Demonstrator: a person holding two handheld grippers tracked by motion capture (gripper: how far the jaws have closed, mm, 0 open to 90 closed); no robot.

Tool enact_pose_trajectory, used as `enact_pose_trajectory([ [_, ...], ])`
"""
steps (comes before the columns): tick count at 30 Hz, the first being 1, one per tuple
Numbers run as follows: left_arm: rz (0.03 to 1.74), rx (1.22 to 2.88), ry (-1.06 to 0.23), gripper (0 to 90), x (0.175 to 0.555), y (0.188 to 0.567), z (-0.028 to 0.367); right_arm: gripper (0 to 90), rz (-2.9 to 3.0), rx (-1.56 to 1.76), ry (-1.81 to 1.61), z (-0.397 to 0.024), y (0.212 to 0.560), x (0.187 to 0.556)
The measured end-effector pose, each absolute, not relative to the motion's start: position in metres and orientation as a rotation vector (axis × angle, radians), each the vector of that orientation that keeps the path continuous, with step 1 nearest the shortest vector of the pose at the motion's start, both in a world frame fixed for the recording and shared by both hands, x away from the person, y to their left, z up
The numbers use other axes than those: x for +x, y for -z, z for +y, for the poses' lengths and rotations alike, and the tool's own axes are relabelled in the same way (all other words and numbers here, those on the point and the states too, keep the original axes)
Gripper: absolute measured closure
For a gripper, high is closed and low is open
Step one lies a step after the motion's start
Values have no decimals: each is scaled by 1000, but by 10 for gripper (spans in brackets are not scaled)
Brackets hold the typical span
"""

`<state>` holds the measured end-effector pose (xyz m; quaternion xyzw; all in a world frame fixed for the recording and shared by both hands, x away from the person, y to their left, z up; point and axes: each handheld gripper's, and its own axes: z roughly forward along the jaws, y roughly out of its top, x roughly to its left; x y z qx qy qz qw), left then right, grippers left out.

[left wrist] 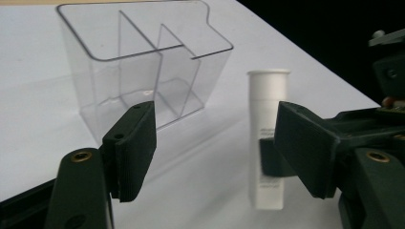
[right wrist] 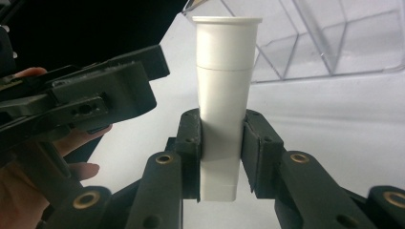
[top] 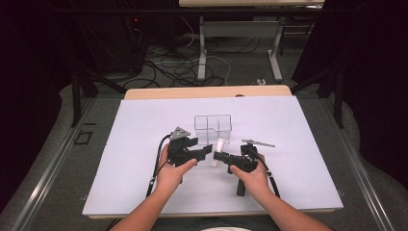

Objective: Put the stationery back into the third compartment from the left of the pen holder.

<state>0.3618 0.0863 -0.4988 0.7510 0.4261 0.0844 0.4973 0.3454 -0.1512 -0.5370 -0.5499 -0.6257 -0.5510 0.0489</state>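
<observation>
A white plastic tube point(right wrist: 224, 86) stands upright with its flared open mouth on top, and my right gripper point(right wrist: 222, 155) is shut on its lower part. In the high view the white tube point(top: 219, 146) sits mid-table between both grippers, just in front of a clear divided container point(top: 213, 126). My left gripper point(left wrist: 222, 143) is open; the tube point(left wrist: 267, 119) stands just inside its right-hand jaw, untouched. The clear container point(left wrist: 143, 62) stands empty behind the jaws. My left gripper point(top: 206, 152) faces the right gripper point(top: 219, 157) tip to tip.
A white sheet point(top: 144, 144) covers the table, with a wooden edge point(top: 207, 91) at the far side. Beyond it stand another table's legs point(top: 202, 48) and loose cables on the floor. Dark curtains flank both sides.
</observation>
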Motion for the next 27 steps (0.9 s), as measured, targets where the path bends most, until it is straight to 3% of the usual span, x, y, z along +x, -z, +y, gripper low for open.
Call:
enact_pose_trajectory([
  [15,1168,1871,-290,278,367,510,117,704,-2052,-1661,1856,-163,520,351],
  [27,1183,1931,-388,68,360,518,138,704,-2236,-1638,1978,-172,499,360],
])
